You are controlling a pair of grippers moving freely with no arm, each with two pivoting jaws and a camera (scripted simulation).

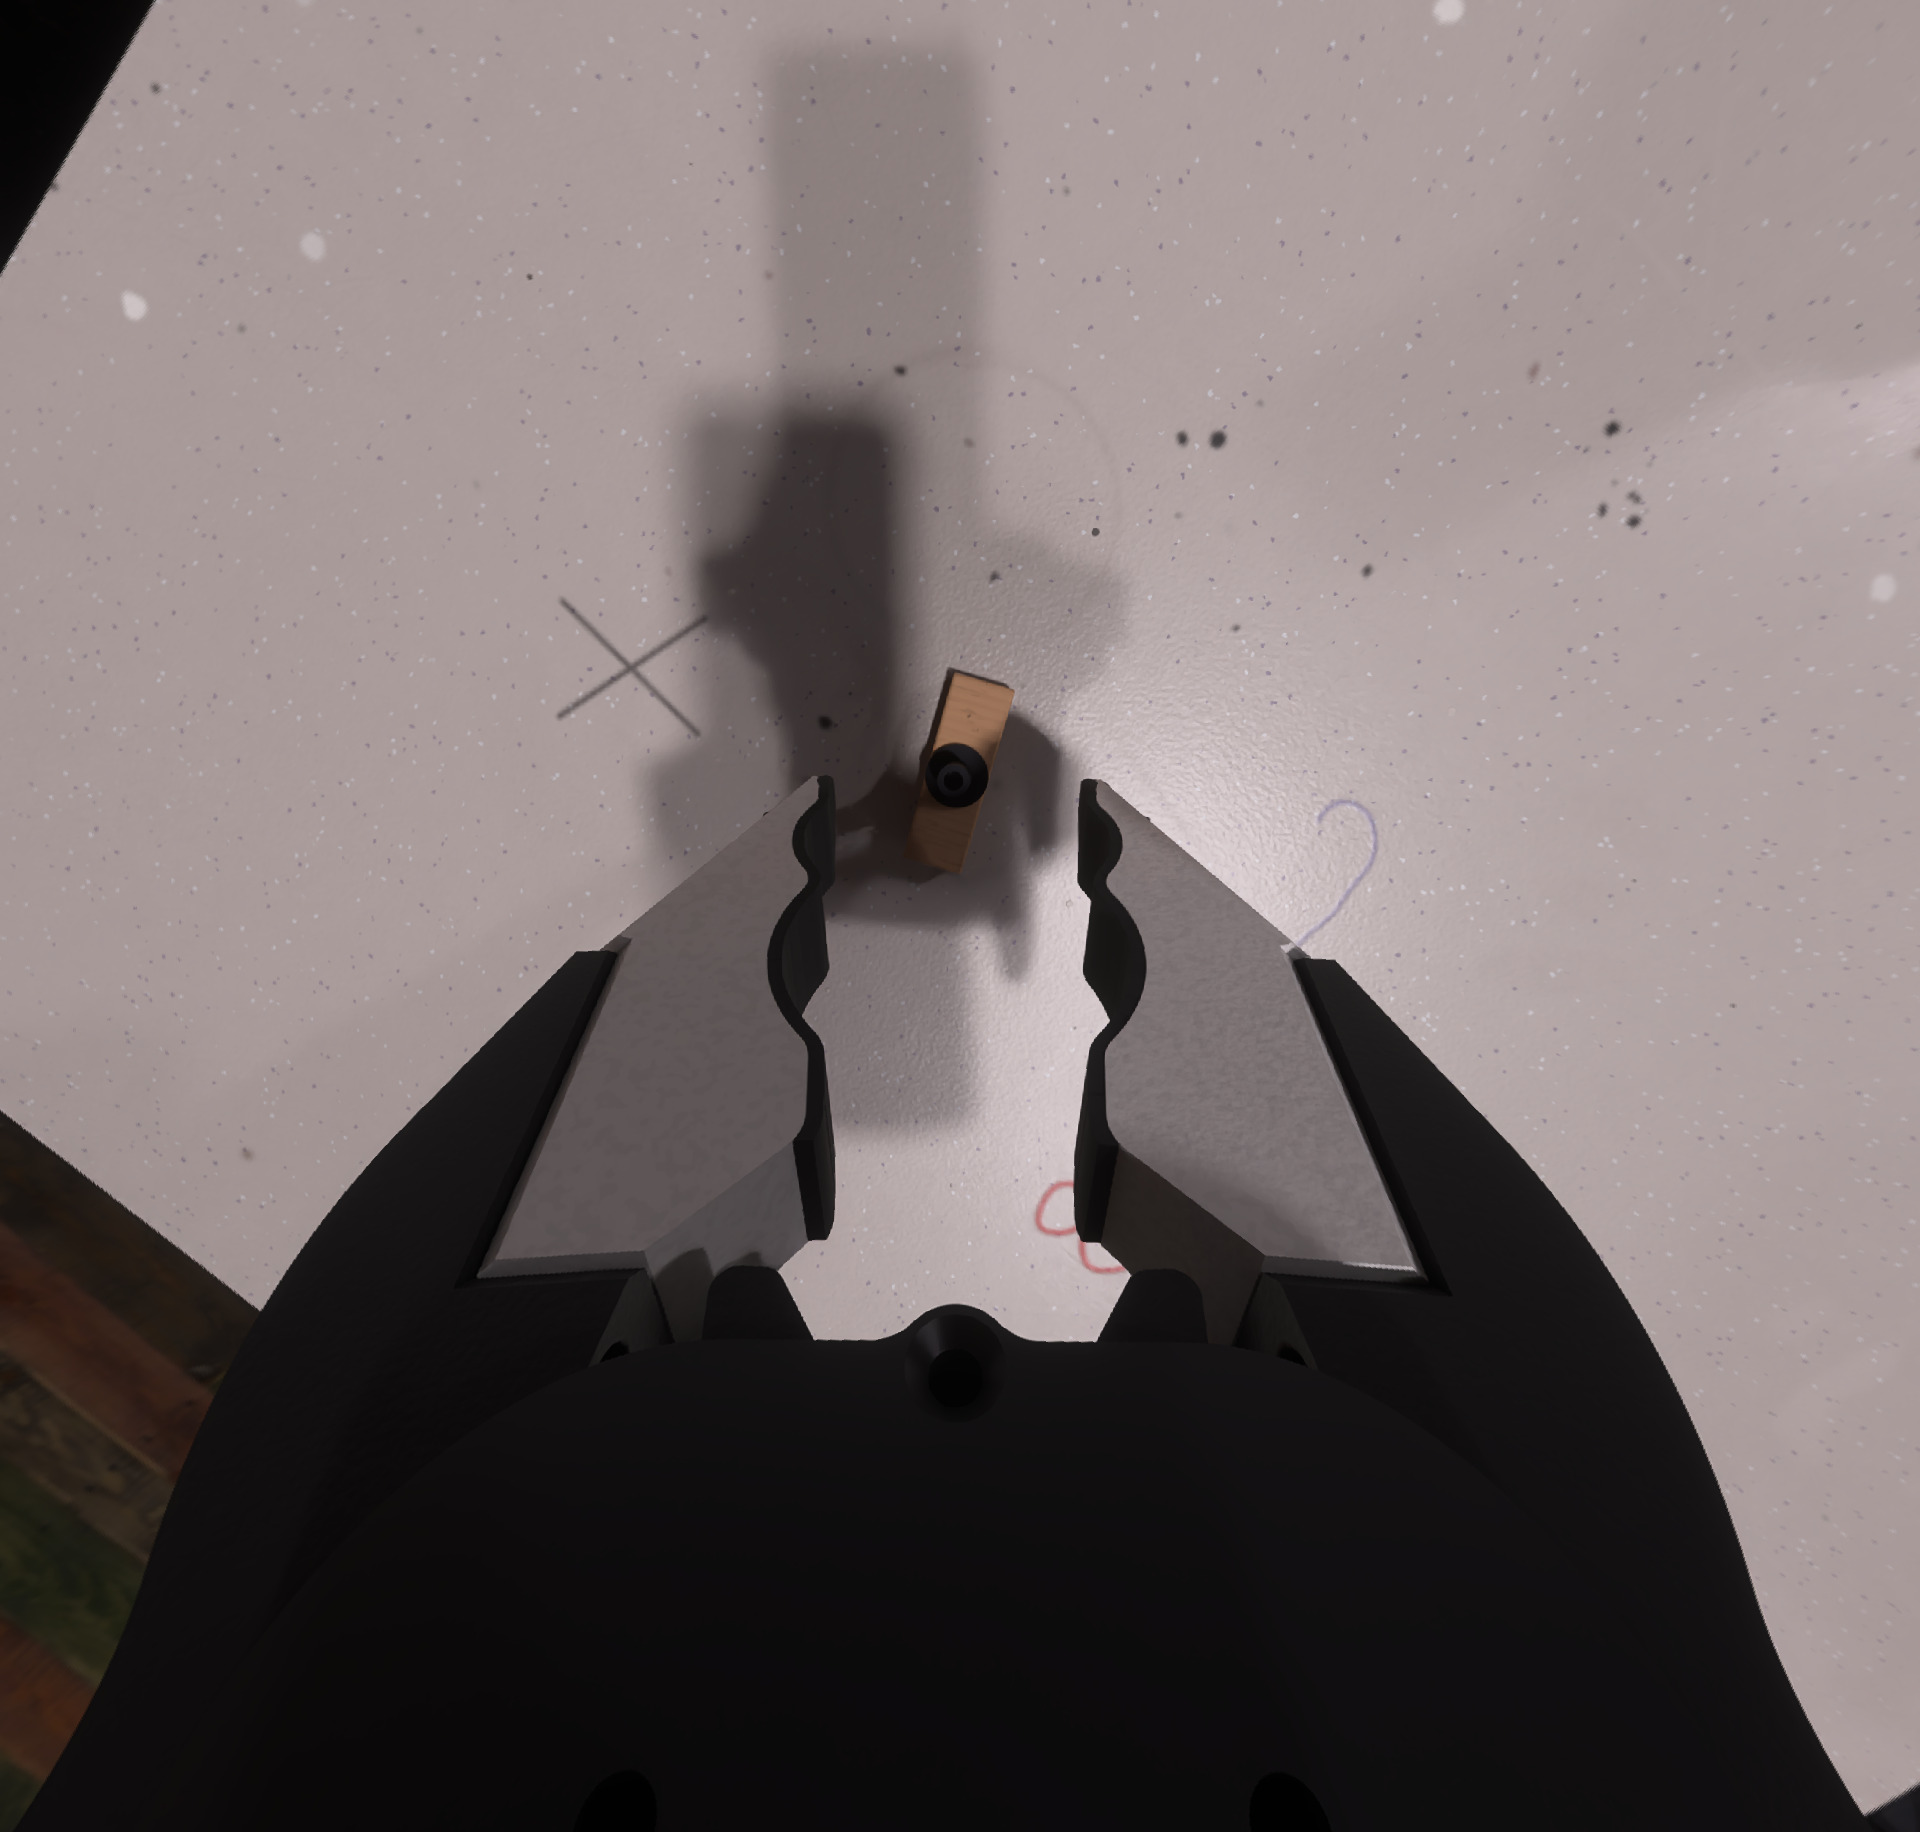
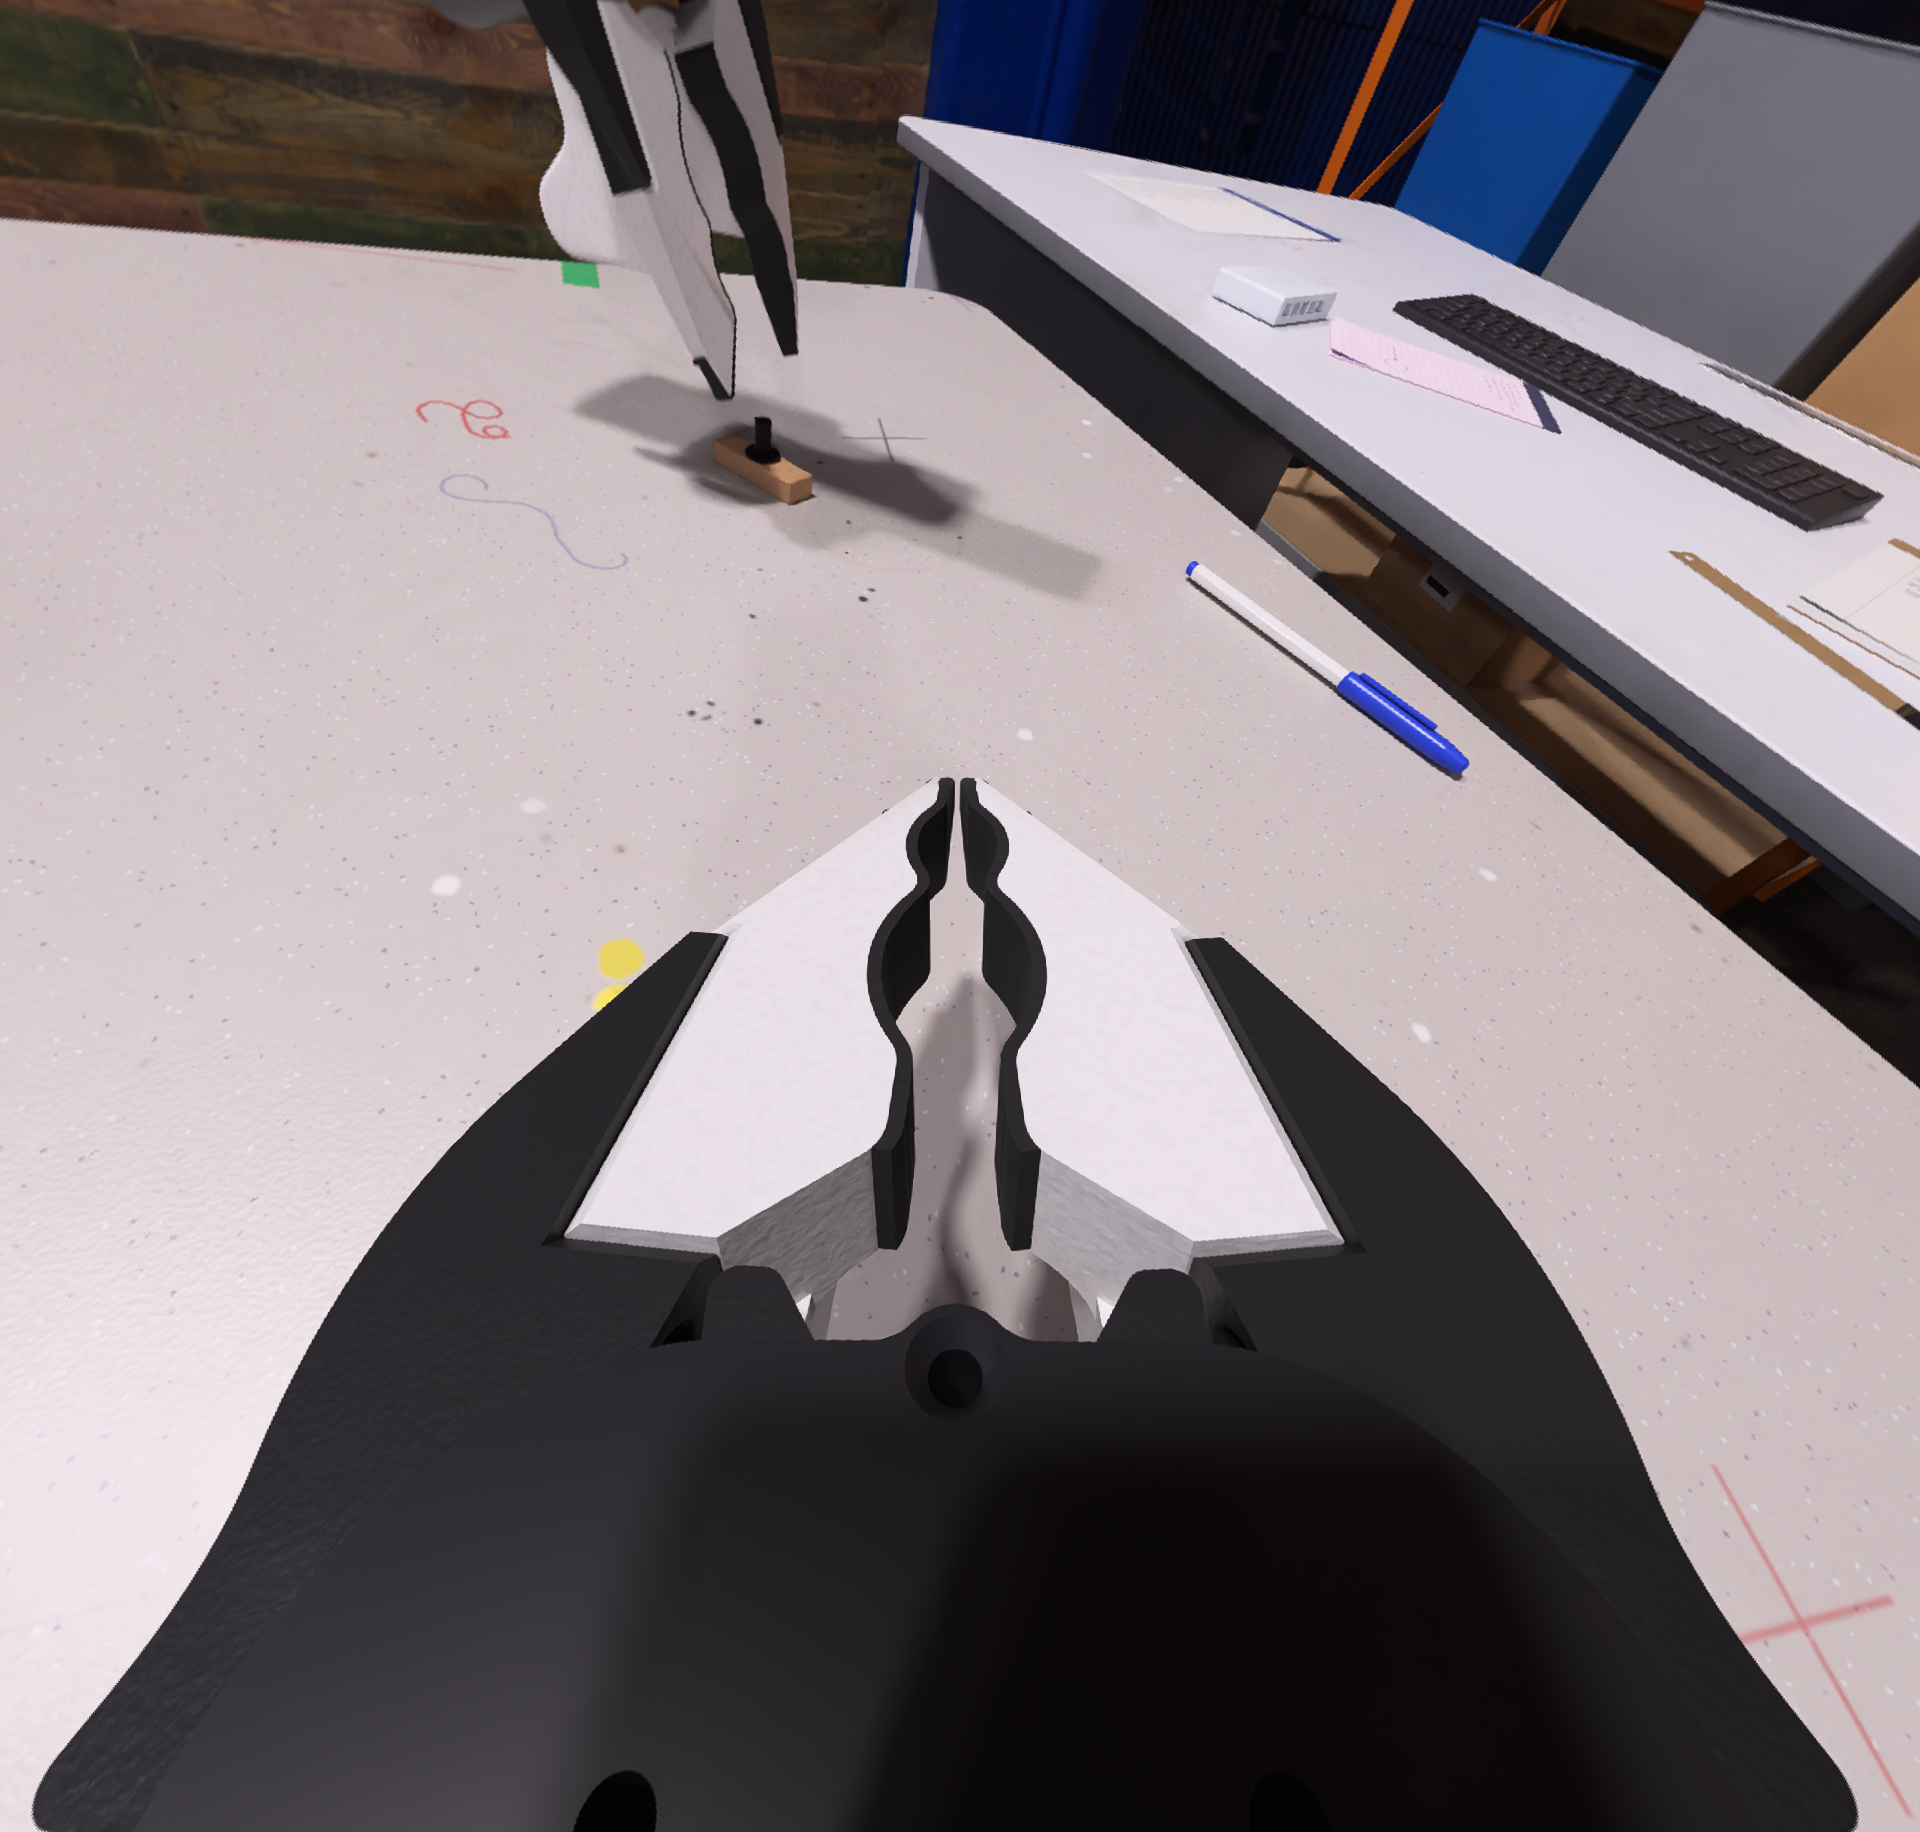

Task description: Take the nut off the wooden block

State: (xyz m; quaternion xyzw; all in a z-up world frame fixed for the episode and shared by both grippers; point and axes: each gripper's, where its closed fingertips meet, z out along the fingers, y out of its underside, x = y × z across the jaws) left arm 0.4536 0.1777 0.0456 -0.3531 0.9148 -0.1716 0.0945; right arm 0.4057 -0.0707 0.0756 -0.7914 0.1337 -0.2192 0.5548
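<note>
With my left tool point(image 1: 954, 826) spread open above the nut point(image 1: 957, 773), I should descend centred, straddling it without nudging the wooden block point(image 1: 961, 769).

Left claw point(image 1: 954, 806) agape, right claw point(image 2: 956, 795) closed

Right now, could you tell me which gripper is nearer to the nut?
Left. The left gripper hovers open just above the nut on the wooden block; the right gripper sits shut, far back across the table.
</note>
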